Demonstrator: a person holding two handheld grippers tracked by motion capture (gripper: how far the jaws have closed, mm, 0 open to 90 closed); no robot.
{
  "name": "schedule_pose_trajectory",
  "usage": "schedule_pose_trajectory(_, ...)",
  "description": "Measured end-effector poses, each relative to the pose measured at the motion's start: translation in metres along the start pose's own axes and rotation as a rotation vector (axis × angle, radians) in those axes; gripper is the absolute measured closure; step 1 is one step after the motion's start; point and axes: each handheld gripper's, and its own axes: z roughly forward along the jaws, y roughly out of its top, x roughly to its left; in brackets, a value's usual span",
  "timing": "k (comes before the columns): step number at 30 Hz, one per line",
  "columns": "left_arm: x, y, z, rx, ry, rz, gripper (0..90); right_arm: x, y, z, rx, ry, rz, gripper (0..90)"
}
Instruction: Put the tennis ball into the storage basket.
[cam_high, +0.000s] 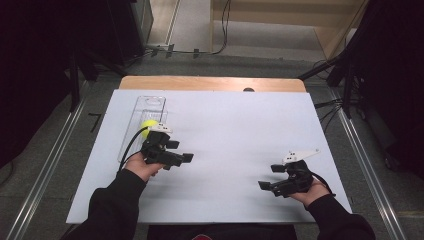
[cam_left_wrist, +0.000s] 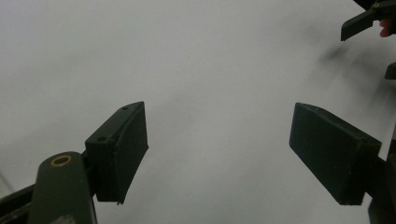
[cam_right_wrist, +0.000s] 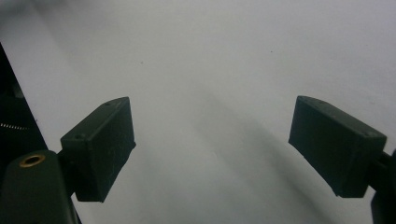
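Observation:
A yellow ball (cam_high: 148, 126) lies in a long clear plastic tray (cam_high: 151, 104) at the left of the white table sheet (cam_high: 235, 125). My left gripper (cam_high: 181, 151) is just in front of the ball, held in a hand and pointing right. In the left gripper view its jaws (cam_left_wrist: 217, 126) stand apart over bare white sheet with nothing between them. My right gripper (cam_high: 270, 176) is low at the right and points left. It is open too (cam_right_wrist: 210, 116), with only white sheet between its jaws. The ball is partly hidden behind the left gripper's top plate.
The wooden table edge (cam_high: 210, 83) runs along the back of the sheet. Metal rails (cam_high: 367, 165) flank the table on the floor at both sides. The other gripper's jaw (cam_left_wrist: 362, 23) shows at the top right of the left gripper view.

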Motion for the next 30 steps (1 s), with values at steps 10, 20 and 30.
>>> schedule_pose_trajectory(10,-0.004,-0.01,-0.001,0.001,-0.008,0.011,19.9,0.0,0.0,0.0,0.001,-0.001,0.003,12.2)
schedule_pose_trajectory(20,-0.006,-0.019,-0.002,0.007,-0.007,0.01,19.9,0.0,0.0,0.0,-0.001,-0.002,0.005,12.2)
schedule_pose_trajectory(30,-0.007,-0.027,-0.006,-0.001,-0.01,0.031,19.9,0.0,0.0,0.0,-0.004,-0.002,0.008,12.2)
